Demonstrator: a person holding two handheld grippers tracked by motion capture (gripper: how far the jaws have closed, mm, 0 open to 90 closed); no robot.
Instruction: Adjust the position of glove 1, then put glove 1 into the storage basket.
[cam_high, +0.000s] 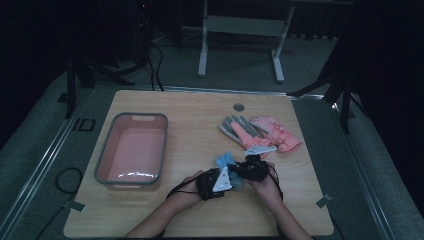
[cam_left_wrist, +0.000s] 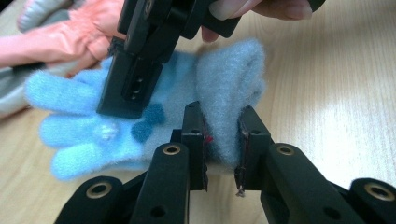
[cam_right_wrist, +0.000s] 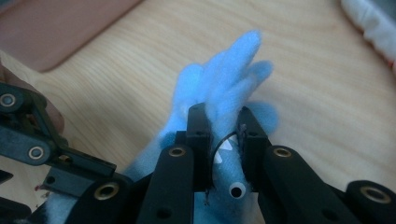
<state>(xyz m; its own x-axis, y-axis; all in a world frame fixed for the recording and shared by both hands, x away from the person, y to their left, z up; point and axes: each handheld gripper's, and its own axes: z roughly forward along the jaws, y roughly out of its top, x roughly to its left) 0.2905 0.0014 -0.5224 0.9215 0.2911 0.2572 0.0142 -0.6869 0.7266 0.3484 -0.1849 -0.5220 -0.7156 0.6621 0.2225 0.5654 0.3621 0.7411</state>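
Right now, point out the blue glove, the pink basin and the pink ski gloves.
blue glove (cam_left_wrist: 229, 79): left gripper view, fuzzy cuff.
pink basin (cam_high: 102, 155): high view, grey left rim.
pink ski gloves (cam_high: 277, 132): high view, back of the right-hand one.

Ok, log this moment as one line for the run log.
left gripper: shut on blue glove cuff | right gripper: shut on blue glove | pink gloves: on table | pink bin: unused

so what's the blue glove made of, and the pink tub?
Blue glove: looks like soft fleece or brushed knit, matte, with a fuzzy nap at its edges. Both grippers pinch it.
Pink tub: probably moulded plastic, smooth with a slight sheen; its floor catches a glint and its rim is grey.
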